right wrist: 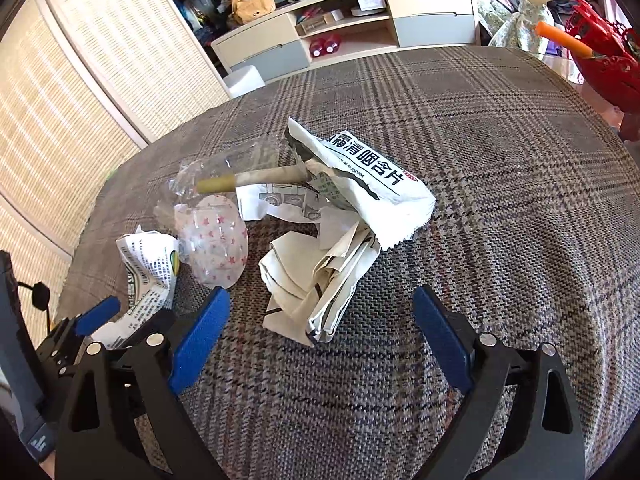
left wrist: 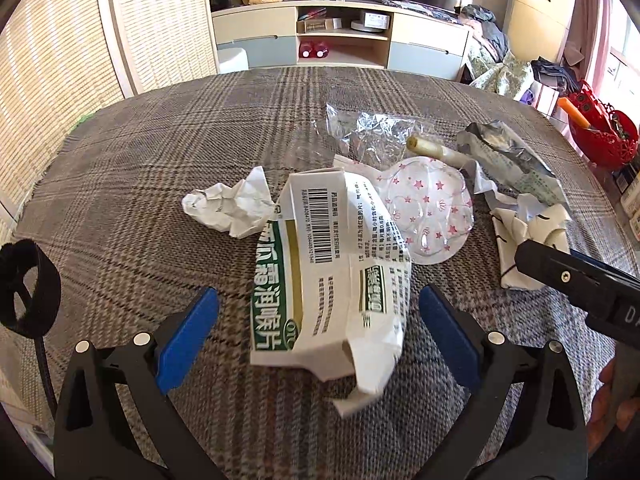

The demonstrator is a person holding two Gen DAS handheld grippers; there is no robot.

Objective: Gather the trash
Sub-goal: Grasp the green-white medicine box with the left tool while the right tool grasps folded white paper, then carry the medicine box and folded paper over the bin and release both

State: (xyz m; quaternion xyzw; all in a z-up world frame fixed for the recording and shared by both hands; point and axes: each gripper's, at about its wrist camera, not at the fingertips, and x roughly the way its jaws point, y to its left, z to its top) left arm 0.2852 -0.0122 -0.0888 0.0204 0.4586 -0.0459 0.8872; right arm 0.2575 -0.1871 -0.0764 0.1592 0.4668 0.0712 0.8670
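"清咽含片" on white sachet (right wrist: 372, 184)

tablecloth (left wrist: 140, 184): grey-brown glen plaid with thin dark and reddish lines
flattened carton (left wrist: 320, 272): white, with a green band, an olive-gold stripe, a black barcode and black print
crumpled paper (left wrist: 228, 206): plain white
round plastic lid (left wrist: 428, 204): clear, dotted with small pink stars
cellophane (left wrist: 368, 132): clear, colourless
paper tube (right wrist: 252, 178): tan, with an olive-yellow end
lozenge sachet (right wrist: 372, 184): white with bold black characters (the inner face shows silver in the left wrist view)
folded wrapper (right wrist: 320, 280): cream and white with thin black lines
basket (left wrist: 600, 136): bright red openwork
left gripper (left wrist: 319, 328): black frame, blue pads
right gripper (right wrist: 322, 332): black frame, blue pads
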